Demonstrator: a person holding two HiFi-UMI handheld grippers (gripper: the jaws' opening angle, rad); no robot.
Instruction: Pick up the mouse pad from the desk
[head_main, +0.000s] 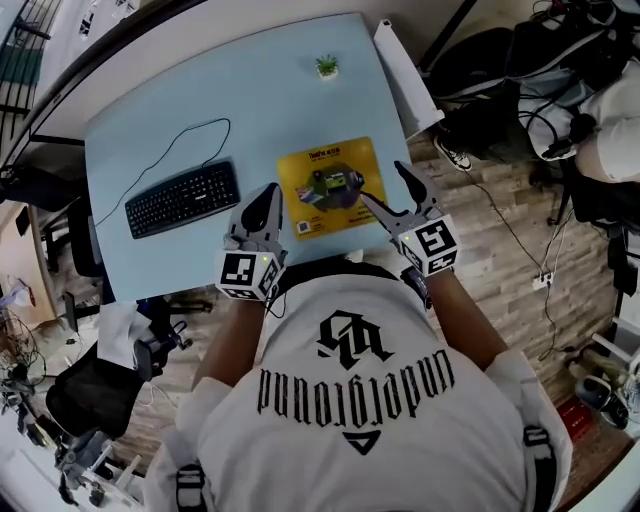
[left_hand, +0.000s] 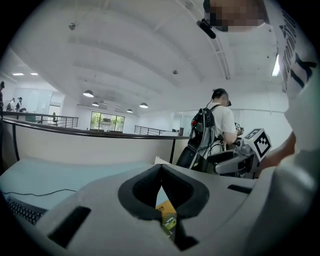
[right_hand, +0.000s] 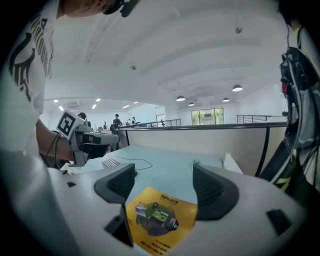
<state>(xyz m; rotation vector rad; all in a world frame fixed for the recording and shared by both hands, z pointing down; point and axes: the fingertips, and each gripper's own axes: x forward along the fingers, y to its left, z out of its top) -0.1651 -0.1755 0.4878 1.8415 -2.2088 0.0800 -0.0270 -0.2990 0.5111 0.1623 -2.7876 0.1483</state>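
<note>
Where the pale blue desk (head_main: 200, 100) reaches farthest left, a black keyboard with a thin black cable (head_main: 183, 198) lies flat. Just right of it, the left gripper (head_main: 270, 192) hovers over the desk's near edge, its dark jaws drawn together at the tips and gripping nothing. Next comes the yellow rectangular mouse pad with a printed picture (head_main: 330, 188). It lies flat on the desk by the near edge, between the two grippers, and neither holds it. A small green potted plant (head_main: 327, 67) stands well beyond it, near the far edge. On the right, the right gripper (head_main: 383, 182) has its jaws spread wide and empty by the pad's right edge. The pad shows through their gap in the right gripper view.
</note>
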